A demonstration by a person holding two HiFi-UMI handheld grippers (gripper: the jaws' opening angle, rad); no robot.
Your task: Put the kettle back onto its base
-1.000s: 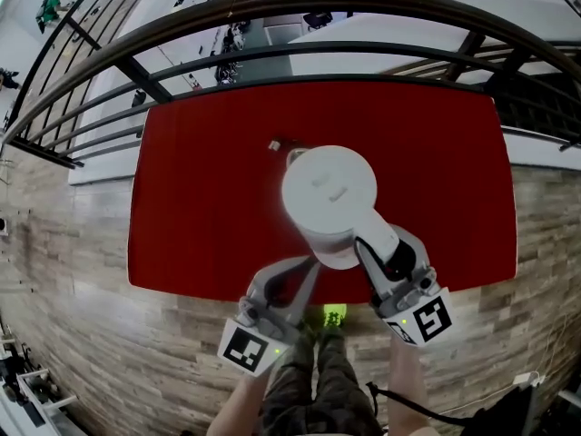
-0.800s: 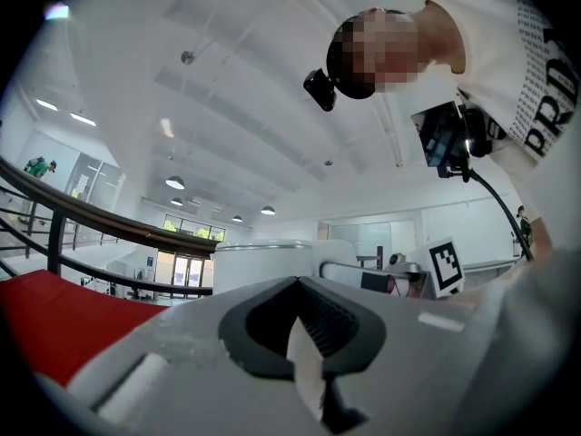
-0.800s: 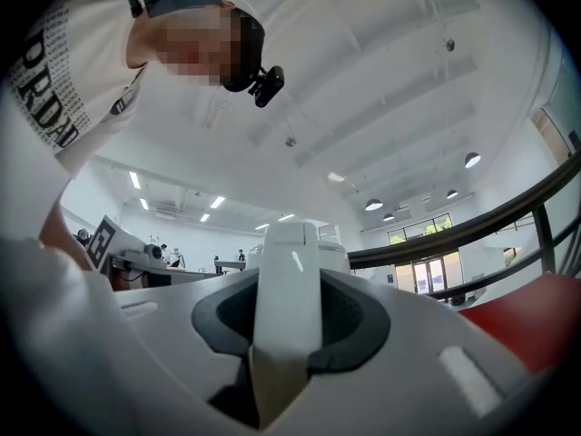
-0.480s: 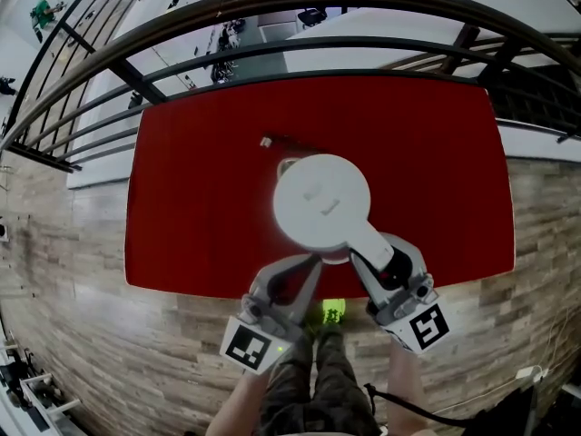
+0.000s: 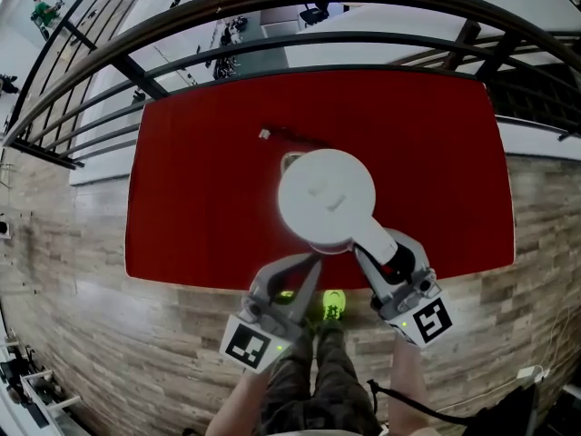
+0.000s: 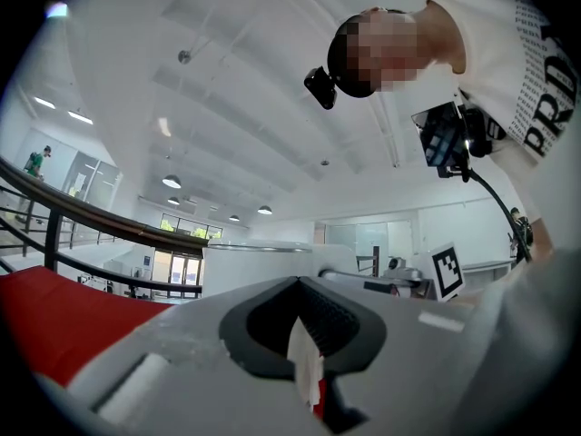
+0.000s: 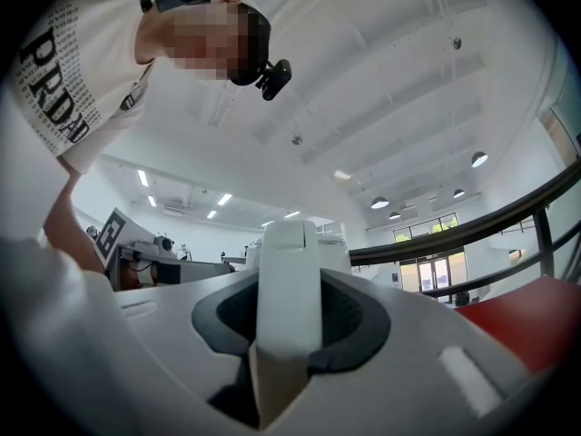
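The white kettle hangs over the red table, its round lid seen from above. My right gripper is shut on the kettle's handle, which stands upright between its dark pads. My left gripper is at the kettle's near side, its tips meeting; in the left gripper view only a thin white sliver shows in the gap, with the kettle's body beyond. A white edge of the base peeks out at the kettle's far left. Its cord ends in a plug.
A dark metal railing runs along the table's far side, with a lower floor beyond. The table's near edge is just under the grippers. Wood floor and the person's legs and green shoes lie below.
The kettle and both grippers have shifted slightly toward the table's near edge, relative to the plug. Both grips look the same.
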